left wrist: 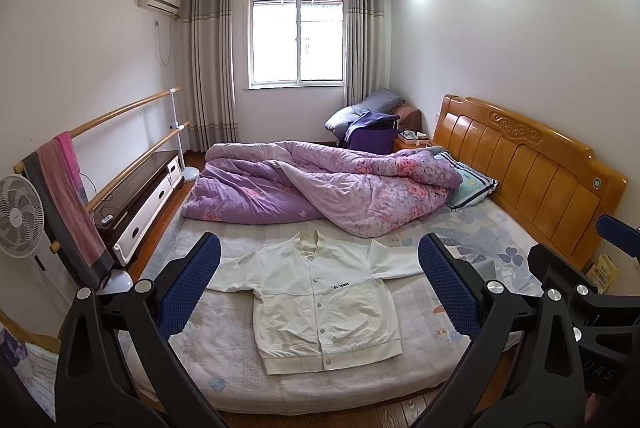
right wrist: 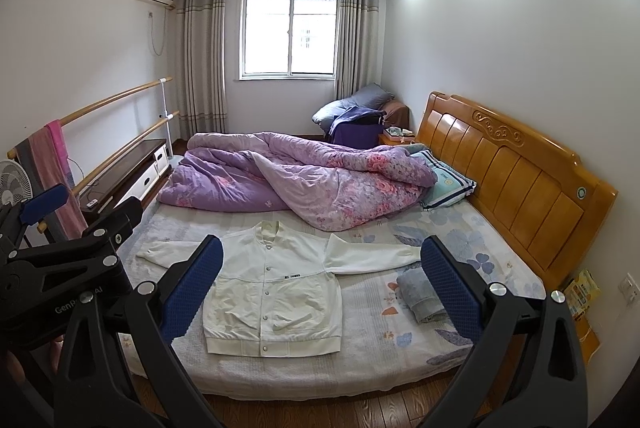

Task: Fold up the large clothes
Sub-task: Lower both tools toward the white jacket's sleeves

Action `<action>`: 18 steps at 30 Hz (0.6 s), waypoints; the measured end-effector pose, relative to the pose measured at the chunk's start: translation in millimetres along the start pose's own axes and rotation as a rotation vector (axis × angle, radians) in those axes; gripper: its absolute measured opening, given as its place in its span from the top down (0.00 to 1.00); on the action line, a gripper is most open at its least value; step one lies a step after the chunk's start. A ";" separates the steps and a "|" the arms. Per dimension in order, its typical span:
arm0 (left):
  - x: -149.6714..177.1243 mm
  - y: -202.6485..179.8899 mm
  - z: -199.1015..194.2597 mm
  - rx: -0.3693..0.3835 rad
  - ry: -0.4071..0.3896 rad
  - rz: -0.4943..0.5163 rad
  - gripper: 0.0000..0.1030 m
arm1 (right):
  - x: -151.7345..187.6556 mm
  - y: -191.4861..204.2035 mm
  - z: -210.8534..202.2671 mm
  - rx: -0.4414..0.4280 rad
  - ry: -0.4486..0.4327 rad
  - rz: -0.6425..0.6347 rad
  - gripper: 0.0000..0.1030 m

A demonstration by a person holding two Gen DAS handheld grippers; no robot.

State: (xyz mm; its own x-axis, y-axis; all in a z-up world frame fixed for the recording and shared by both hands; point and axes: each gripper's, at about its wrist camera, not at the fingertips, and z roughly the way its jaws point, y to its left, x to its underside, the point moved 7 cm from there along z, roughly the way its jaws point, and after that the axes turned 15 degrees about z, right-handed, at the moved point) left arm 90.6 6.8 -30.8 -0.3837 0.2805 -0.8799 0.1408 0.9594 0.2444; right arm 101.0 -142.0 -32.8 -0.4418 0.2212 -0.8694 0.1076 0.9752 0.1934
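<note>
A white snap-button jacket (left wrist: 320,292) lies flat, front up, on the near part of the bed, sleeves spread out to both sides; it also shows in the right wrist view (right wrist: 276,292). My left gripper (left wrist: 320,288) is open and empty, held well back from the bed, its blue pads framing the jacket. My right gripper (right wrist: 322,288) is open and empty too, at the same distance, with the jacket's body and right sleeve between its pads. Each gripper shows at the edge of the other's view.
A crumpled purple floral quilt (left wrist: 320,184) fills the far half of the bed (right wrist: 460,308), with a pillow (right wrist: 448,184) by the wooden headboard (right wrist: 520,180). A folded grey towel (right wrist: 420,292) lies right of the jacket. A towel rail, fan (left wrist: 18,216) and low cabinet stand at the left.
</note>
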 end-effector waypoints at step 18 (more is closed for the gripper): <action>12.9 33.3 48.2 0.024 0.057 0.017 0.05 | 11.8 30.3 41.8 0.021 0.056 0.026 0.07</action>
State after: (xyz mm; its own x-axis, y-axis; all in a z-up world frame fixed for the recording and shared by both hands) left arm 134.3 40.9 -53.7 -0.4323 0.2990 -0.8507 0.1698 0.9535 0.2489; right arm 136.3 -110.2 -56.2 -0.4877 0.2469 -0.8374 0.1379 0.9689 0.2054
